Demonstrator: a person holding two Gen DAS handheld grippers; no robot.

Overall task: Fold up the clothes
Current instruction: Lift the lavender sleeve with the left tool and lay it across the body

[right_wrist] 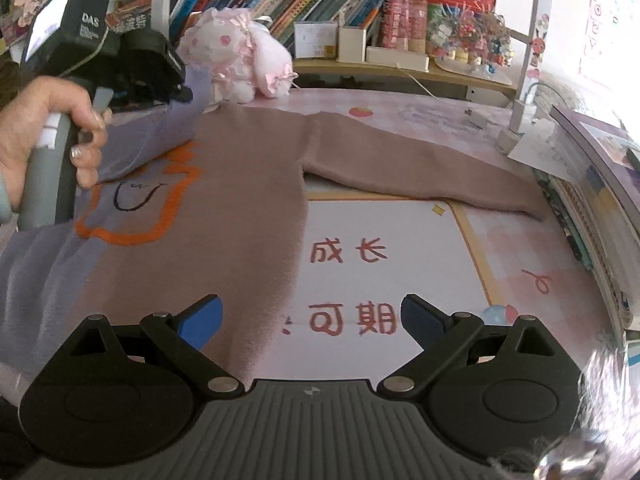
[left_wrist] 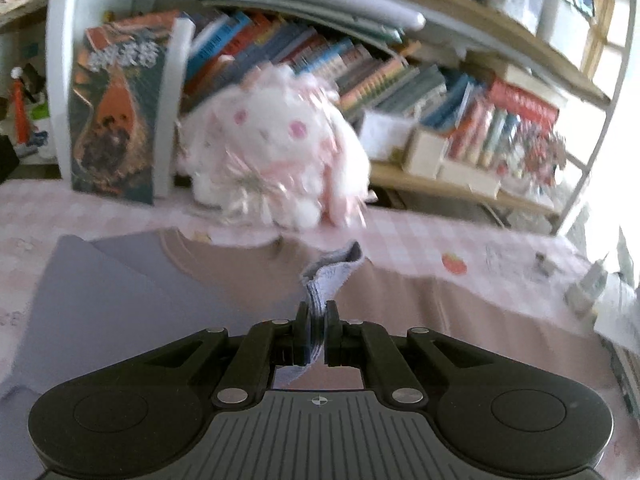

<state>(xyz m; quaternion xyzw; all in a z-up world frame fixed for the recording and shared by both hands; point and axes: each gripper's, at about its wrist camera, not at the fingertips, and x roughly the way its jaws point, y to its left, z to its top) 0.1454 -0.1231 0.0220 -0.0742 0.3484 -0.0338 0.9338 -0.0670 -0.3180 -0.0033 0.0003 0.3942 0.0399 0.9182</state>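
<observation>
Sweater (right_wrist: 224,216) lies flat on the desk mat (right_wrist: 400,280), in front of the pink plush toy (right_wrist: 240,52). Left gripper (left_wrist: 317,320), gripped by a hand (right_wrist: 44,136), is clamped on the lavender sleeve cuff (left_wrist: 328,280), lifted. Right gripper (right_wrist: 311,320) hovers wide open, empty, over the sweater's edge. Only the right view shows the outstretched sleeve (right_wrist: 420,168).

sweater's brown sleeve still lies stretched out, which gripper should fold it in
Right. The right hand-held gripper is open, empty, and hovers at the sweater's right edge, nearest the outstretched brown sleeve. The left hand-held gripper is shut on the purple sleeve.
</observation>
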